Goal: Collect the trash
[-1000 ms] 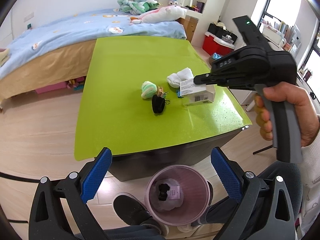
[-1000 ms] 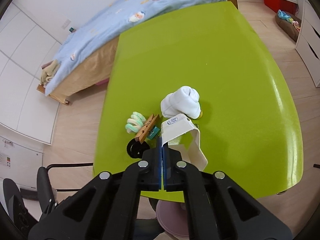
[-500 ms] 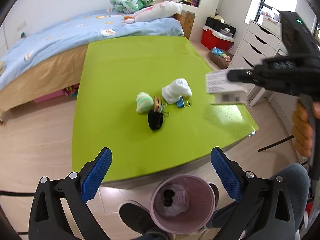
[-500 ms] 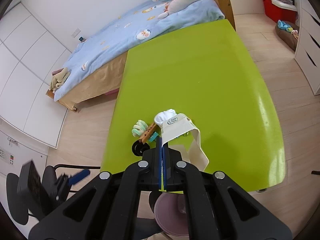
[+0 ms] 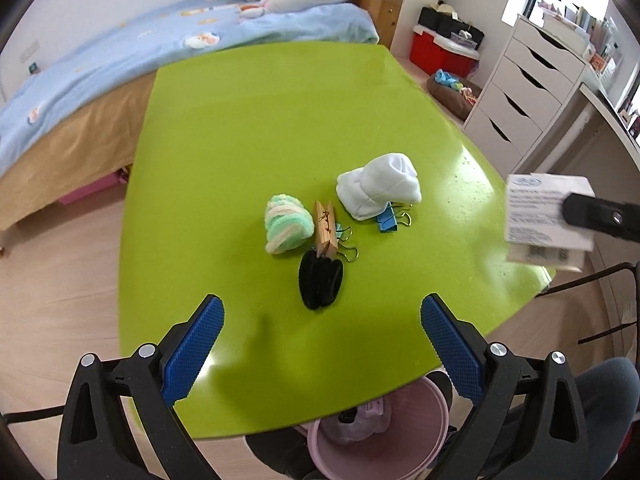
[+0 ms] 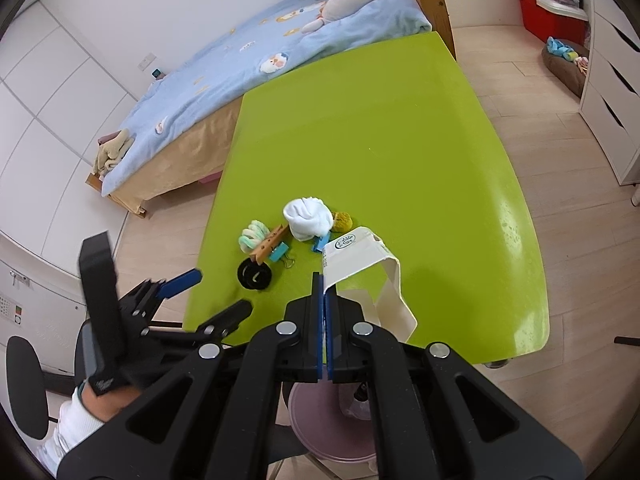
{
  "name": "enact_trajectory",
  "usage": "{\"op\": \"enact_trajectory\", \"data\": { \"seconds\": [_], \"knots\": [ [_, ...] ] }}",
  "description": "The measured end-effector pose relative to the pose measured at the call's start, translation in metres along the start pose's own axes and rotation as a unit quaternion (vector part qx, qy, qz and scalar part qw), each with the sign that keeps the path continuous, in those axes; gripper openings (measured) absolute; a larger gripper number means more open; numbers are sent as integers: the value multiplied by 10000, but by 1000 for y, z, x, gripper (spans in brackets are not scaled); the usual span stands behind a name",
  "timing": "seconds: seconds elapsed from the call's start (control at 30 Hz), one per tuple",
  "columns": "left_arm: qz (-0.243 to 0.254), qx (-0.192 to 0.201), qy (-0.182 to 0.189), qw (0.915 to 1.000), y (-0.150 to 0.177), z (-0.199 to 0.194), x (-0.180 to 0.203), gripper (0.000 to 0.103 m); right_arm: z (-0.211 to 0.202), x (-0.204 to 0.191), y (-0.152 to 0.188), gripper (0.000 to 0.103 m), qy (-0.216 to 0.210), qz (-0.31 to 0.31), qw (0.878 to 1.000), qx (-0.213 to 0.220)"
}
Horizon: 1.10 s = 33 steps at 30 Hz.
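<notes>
Right wrist view: the green surface (image 6: 400, 128) spreads ahead, and the pink bin (image 6: 320, 424) sits on the floor just under its near edge, directly below my right gripper (image 6: 323, 300). That gripper's clamped tight on the white carton (image 6: 360, 256), so it's a drop downward. My left gripper (image 5: 320, 344) hangs wide open, holding nothing.

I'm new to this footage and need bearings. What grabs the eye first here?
The bright green table dominates, with a cluster of small items mid-table, including a white sock. The right gripper holds a flattened white carton above the near edge, over a pink bin.
</notes>
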<state>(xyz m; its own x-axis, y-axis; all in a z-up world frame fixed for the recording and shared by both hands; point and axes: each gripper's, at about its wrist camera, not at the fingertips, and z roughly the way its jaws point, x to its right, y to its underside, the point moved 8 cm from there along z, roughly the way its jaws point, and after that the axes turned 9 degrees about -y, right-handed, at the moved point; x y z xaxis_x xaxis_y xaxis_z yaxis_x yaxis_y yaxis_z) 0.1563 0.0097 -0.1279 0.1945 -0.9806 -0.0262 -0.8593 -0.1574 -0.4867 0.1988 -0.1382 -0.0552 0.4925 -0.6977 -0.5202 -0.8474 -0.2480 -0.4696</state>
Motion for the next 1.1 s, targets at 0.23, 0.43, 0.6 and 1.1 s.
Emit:
{"op": "enact_trajectory", "data": {
  "seconds": [0.23,0.43,0.6,1.1],
  "knots": [
    [0,-267,77,9996,1,21,4,41,4,5,5,0,-19,3,10000,-70],
    [-77,-149,38,9999,3,13,-1,7,10,2,8,0,-66,-48,9999,-98],
    [-48,-19,70,10000,3,1,-4,6,13,1,10,0,-71,-67,9999,-121],
    [51,417,204,9989,28,-62,2,6,7,-13,38,0,-29,-475,9985,-254]
  ]
}}
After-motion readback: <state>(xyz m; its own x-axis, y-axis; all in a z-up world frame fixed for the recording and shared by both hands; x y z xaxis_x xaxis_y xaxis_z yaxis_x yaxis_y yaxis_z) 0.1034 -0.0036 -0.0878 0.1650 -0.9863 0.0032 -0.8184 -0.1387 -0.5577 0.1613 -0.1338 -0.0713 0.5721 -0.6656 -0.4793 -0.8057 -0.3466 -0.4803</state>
